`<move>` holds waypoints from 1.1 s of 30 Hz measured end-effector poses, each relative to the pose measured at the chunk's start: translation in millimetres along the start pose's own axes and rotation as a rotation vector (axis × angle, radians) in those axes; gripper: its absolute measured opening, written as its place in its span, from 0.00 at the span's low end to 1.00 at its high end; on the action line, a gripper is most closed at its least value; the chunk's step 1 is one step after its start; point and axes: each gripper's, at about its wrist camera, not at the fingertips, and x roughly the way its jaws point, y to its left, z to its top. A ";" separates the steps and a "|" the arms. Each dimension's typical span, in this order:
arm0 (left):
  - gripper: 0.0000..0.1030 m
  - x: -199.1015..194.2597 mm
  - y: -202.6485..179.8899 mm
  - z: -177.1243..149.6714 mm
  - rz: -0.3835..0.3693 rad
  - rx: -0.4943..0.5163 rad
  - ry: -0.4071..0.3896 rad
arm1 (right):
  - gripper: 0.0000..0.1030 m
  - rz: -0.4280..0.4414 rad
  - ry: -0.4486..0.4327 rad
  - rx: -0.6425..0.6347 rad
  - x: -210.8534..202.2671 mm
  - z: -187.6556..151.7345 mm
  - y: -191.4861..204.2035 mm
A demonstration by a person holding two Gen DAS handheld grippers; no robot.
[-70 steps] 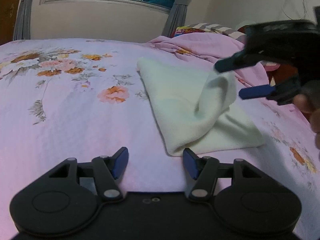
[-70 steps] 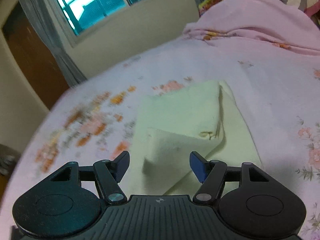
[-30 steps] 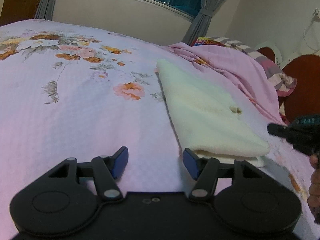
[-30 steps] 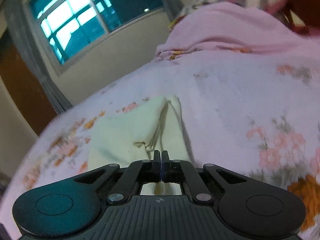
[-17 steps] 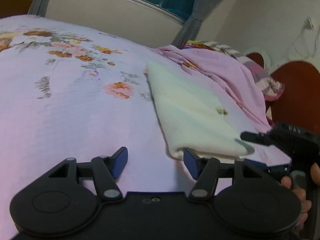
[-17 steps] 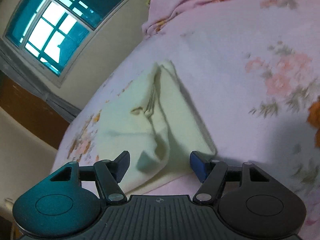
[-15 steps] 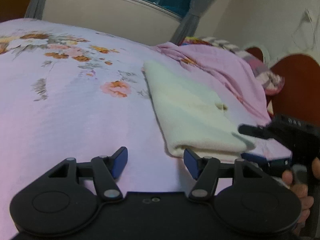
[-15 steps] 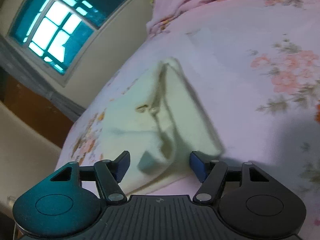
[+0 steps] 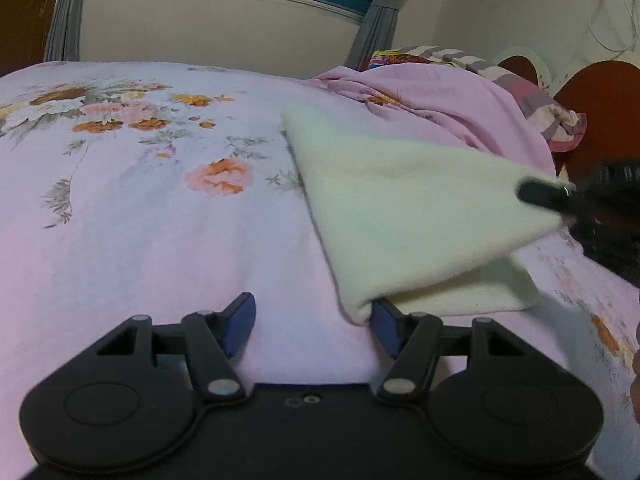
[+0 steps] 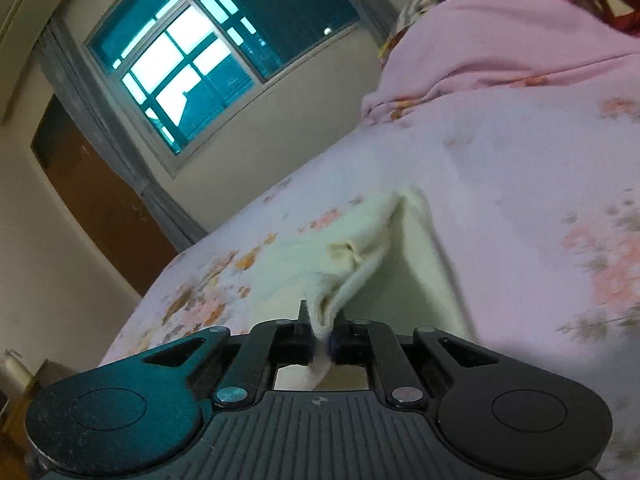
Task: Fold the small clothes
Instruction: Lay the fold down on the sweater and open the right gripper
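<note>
A cream-white small garment point(image 9: 404, 208) lies folded on the pink floral bedspread point(image 9: 132, 224). My right gripper point(image 10: 321, 330) is shut on the near corner of the garment's point(image 10: 360, 264) upper layers and holds it raised off the bed; it shows at the right of the left wrist view point(image 9: 552, 196). My left gripper point(image 9: 312, 320) is open and empty, low over the bed. Its right fingertip point(image 9: 384, 320) sits at the garment's near folded corner.
A rumpled pink blanket point(image 9: 432, 100) and striped pillow point(image 9: 532, 100) lie at the head of the bed by a wooden headboard point(image 9: 600, 120). A window with grey curtains point(image 10: 188, 60) and a brown door point(image 10: 96, 200) stand beyond the bed.
My right gripper has closed on the garment's near corner and lifted the upper layers up off the bed. The left gripper stays open at the garment's near folded corner.
</note>
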 end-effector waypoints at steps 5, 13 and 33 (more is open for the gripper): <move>0.63 0.9 -3.5 -0.1 0.008 0.025 0.004 | 0.06 -0.110 0.089 0.138 17.6 -21.6 -56.3; 0.63 -2.7 2.9 -0.5 -0.018 -0.011 -0.003 | 0.07 -0.147 0.045 -0.015 10.8 -15.9 -34.3; 0.62 -36.3 96.5 22.7 0.173 -0.254 -0.073 | 0.17 -0.005 0.169 -0.052 87.0 35.7 -30.4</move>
